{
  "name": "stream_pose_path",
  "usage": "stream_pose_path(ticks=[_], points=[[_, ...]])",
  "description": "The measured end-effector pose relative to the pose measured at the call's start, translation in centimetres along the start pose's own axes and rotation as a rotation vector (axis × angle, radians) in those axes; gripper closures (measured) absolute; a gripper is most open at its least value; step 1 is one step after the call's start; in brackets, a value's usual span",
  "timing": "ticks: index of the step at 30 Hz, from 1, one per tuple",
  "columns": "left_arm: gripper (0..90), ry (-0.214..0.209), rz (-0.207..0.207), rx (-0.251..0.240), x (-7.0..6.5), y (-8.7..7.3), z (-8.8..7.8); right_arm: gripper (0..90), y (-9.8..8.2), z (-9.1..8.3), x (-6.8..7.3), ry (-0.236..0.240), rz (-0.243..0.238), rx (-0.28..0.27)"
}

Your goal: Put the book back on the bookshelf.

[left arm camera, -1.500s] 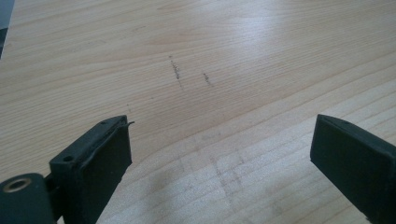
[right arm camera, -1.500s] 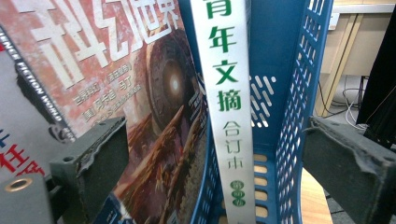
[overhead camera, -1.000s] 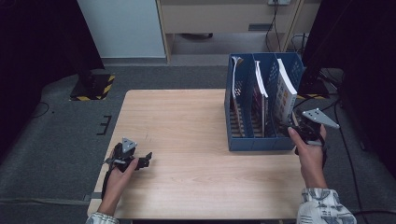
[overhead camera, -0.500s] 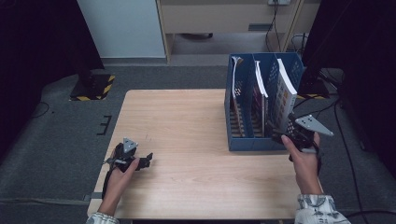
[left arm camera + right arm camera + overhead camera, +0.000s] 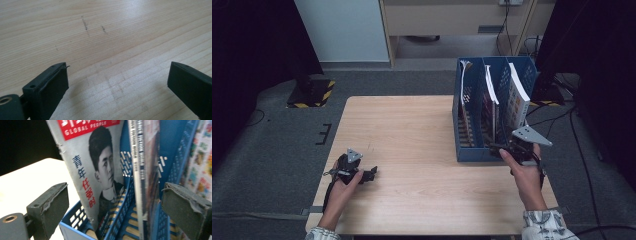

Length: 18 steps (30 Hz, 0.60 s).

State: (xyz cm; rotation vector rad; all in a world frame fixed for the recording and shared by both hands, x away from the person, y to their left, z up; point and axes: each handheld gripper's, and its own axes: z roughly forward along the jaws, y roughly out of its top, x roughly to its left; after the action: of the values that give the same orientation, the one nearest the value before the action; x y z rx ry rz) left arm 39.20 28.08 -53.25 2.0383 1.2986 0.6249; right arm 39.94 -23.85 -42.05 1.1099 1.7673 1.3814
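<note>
right gripper [image 5: 504, 148] moved left, now at file box [image 5: 472, 150] front — jaws open before magazine [image 5: 97, 170] | left gripper [image 5: 371, 174] idle on table [image 5: 412, 130], jaws open

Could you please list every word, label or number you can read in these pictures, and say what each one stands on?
"GLOBAL PEOPLE": white letters on the red band atop the magazine cover in the blue file rack.
"青年任家萱": blue and red characters running down that cover; the last ones are a rough reading.
Spine print on the next magazine: too blurred to read.
Patterned cover at the right: no legible text.
</note>
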Motion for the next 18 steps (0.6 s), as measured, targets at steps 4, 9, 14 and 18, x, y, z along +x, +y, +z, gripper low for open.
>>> stream_pose_path(ticks=[4, 9, 14, 18], points=[[2.7, -0.010, -0.003, 0.022, -0.1, -0.1, 0.3, 8.1, -0.1, 0.4, 0.8, 0.020, -0.008, 0.010], [1.8, -0.015, -0.022, 0.027, 0.0, -0.1, 0.4, 8.1, 0.0, 0.8, 1.6, 0.046, -0.009, 0.017], [1.5, -0.022, -0.043, 0.036, 0.1, -0.1, 0.5, 8.1, 0.1, 1.2, 2.5, 0.073, -0.014, 0.025], [1.4, -0.023, -0.044, 0.036, 0.2, -0.1, 0.5, 8.1, 0.1, 1.4, 3.1, 0.093, -0.015, 0.033]])
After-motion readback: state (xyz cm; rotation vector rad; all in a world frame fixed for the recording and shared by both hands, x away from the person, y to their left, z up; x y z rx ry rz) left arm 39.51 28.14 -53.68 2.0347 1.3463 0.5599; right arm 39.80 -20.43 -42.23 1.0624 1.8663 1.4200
